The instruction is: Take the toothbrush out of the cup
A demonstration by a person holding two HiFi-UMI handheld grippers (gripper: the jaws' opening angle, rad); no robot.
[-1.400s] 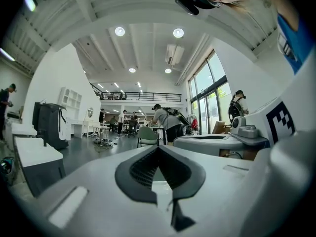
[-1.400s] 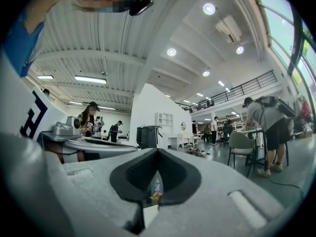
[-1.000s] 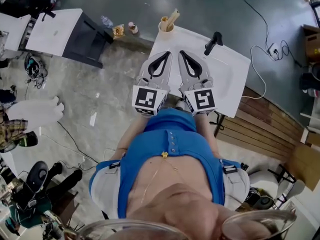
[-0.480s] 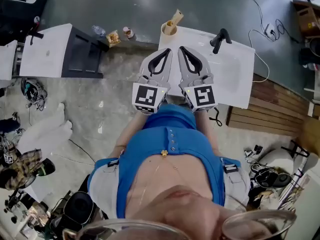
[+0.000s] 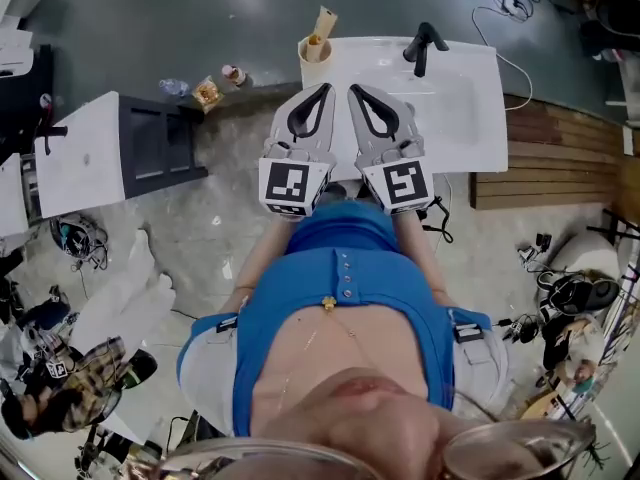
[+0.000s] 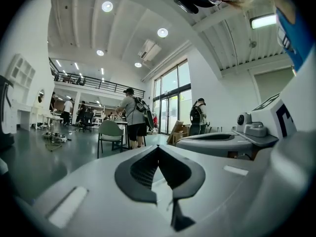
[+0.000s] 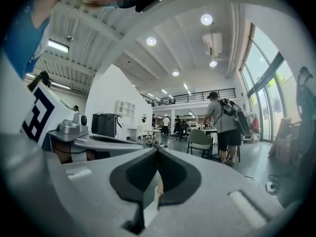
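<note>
1. In the left gripper view, the jaws of the left gripper (image 6: 158,147) are seen pressed together at the tips, with nothing pinched; the right gripper (image 7: 158,150) is shown likewise closed and empty in its own view.
2. Through the opening below the right gripper's joined tips a pale, cup-like shape is glimpsed; nothing similar is shown in the left gripper view.
3. Only in the head view is the white washbasin (image 5: 455,103) laid out; both grippers are held side by side over its near left part; the cup (image 5: 312,50) is stood on its far left corner, ahead of the tips, with the toothbrush (image 5: 324,22) leaning out of it; a black tap (image 5: 421,44) is mounted at its far edge.
4. Right of the washbasin wooden boards (image 5: 545,158) are laid; left of it a grey floor (image 5: 215,218) and a black-and-white table (image 5: 110,153) are seen.
5. Beyond the washbasin, a tall hall is revealed by the gripper views, with round ceiling lights (image 7: 206,19), a balcony (image 7: 197,97), large windows (image 7: 261,68) and a person with a backpack (image 7: 224,125) beside a chair (image 7: 200,141).
</note>
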